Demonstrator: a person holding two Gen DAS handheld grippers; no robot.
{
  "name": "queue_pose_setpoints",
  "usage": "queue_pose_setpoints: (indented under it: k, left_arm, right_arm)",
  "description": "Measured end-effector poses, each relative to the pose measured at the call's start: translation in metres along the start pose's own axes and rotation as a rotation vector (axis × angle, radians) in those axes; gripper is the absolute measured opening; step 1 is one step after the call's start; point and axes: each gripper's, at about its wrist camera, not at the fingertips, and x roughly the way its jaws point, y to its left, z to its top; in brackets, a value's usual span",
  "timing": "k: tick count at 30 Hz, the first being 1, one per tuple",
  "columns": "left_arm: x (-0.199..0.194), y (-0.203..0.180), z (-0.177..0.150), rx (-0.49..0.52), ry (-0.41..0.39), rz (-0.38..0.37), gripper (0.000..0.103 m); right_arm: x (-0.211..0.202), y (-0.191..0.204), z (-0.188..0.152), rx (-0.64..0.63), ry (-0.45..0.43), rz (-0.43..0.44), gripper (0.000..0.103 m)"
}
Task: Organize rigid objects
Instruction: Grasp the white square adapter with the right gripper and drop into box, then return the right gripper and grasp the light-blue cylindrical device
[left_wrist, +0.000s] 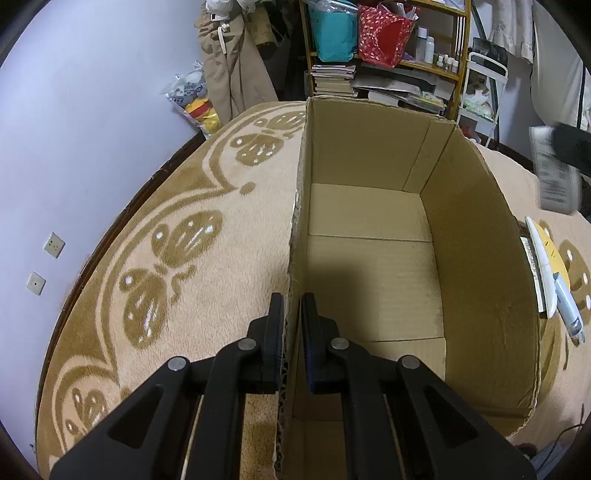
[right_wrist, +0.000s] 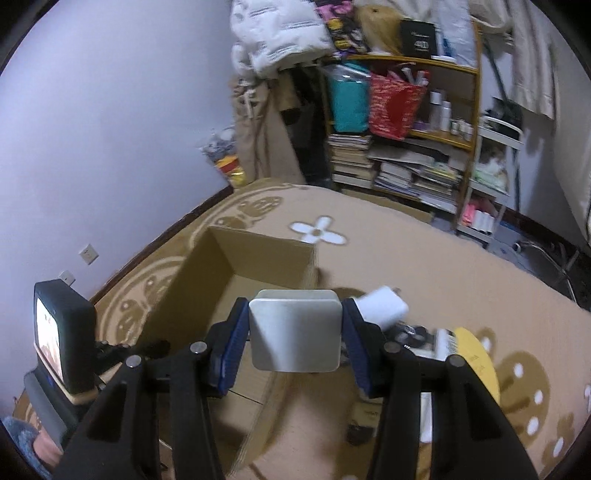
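Note:
An open cardboard box stands on a beige patterned rug, nothing inside it. My left gripper is shut on the box's left wall, one finger outside and one inside. In the right wrist view my right gripper is shut on a white square-ended box, held above the rug at the near right corner of the cardboard box. The same white box shows blurred at the right edge of the left wrist view. Loose items lie on the rug right of the cardboard box: a white block, a yellow disc.
A wooden shelf with bags, bottles and stacked books stands behind the rug. A white cart is to its right. Clothes hang by the lavender wall. A white flat device and pen-like items lie right of the cardboard box. A small screen sits at left.

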Motion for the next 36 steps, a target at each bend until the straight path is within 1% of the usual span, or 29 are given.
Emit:
queue_pose_setpoints:
  k: [4, 12, 19, 22, 30, 34, 35, 36]
  left_arm:
    - [0.001, -0.002, -0.002, 0.007, -0.002, 0.006, 0.008]
    - [0.003, 0.004, -0.001, -0.016, 0.006, -0.007, 0.009]
    - [0.006, 0.007, -0.003, -0.03, 0.009, -0.02, 0.009]
    - [0.007, 0.008, -0.003, -0.036, 0.008, -0.025, 0.009]
    - [0.006, 0.006, -0.004, -0.019, -0.003, -0.012, 0.009]
    - [0.006, 0.003, -0.005, -0.021, -0.001, -0.02, 0.008]
    - [0.005, 0.002, -0.005, -0.02, -0.008, -0.006, 0.009]
    - [0.005, 0.002, -0.006, -0.017, -0.01, -0.003, 0.009]
  right_arm:
    - [0.017, 0.018, 0.0, -0.035, 0.031, 0.029, 0.053]
    - [0.042, 0.034, -0.015, -0.018, 0.082, 0.077, 0.053]
    - [0.06, 0.036, -0.022, -0.006, 0.127, 0.06, 0.053]
    - [0.058, 0.039, -0.024, -0.02, 0.112, 0.044, 0.053]
    - [0.059, 0.039, -0.027, -0.041, 0.13, 0.012, 0.053]
    - [0.052, 0.04, -0.025, -0.054, 0.109, 0.002, 0.054]
    - [0.049, 0.039, -0.023, -0.05, 0.105, 0.004, 0.054]
    - [0.047, 0.038, -0.022, -0.046, 0.103, 0.007, 0.058]
